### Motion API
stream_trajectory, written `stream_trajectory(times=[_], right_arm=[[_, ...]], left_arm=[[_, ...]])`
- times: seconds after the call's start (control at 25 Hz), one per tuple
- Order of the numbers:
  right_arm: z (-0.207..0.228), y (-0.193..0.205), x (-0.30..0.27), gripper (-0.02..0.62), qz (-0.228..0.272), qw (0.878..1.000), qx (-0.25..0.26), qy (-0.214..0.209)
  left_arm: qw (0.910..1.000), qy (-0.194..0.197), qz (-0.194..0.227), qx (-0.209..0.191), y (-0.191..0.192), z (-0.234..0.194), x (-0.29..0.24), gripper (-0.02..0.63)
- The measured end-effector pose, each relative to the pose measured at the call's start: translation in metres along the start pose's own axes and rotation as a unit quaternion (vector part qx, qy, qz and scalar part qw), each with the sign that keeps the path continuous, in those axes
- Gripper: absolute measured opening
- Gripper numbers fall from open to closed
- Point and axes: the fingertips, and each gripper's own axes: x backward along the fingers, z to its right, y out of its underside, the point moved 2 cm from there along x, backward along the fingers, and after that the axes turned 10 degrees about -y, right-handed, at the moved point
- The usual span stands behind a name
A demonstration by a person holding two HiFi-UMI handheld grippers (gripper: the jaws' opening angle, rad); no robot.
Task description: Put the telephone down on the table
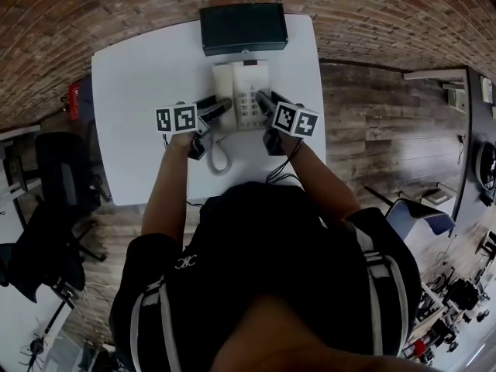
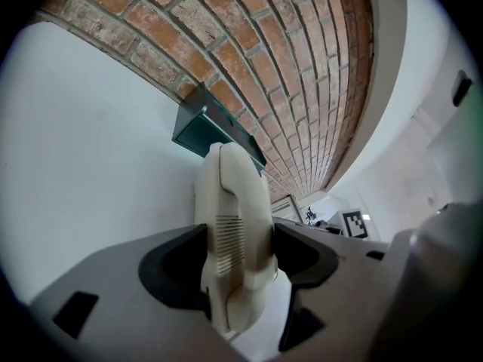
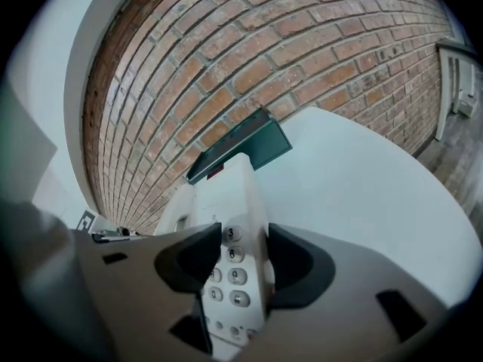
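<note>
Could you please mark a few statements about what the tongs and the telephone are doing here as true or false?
1. The left tongs are shut on the handset. True.
2. The right tongs are open and hold nothing. False: they are closed on the right edge of the telephone, beside the keypad.
3. A dark box stands at the far edge of the table, beyond the telephone. True.
4. The telephone is red. False: it is white.
</note>
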Motion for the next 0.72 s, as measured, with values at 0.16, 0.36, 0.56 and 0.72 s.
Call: stream_trajectory(times=[0.16,0.36,0.56,0.72], right_arm=[[0.002,0.001,0.000,0.176,0.016,1.000,0.004,-0.006],[0.002,0.003,-0.001,0.178,0.017,1.000,0.002,-0.006],[-0.008,-0.009,0.017,0.178,0.032,0.996,0.083,0.026],[-0.022,-0.025,0.040,0.078,0.090,0.989,0.115,0.026]], left_arm=[[0.9999,-0.007,0.009,0.010,0.001,-0.001,-0.002,0.291],[0.9989,-0.024,0.036,0.018,0.003,-0.002,0.001,0.295],[0.9939,-0.060,0.092,-0.011,-0.002,0.008,0.018,0.295],[0.9844,-0.091,0.141,-0.053,-0.007,0.027,0.044,0.262]])
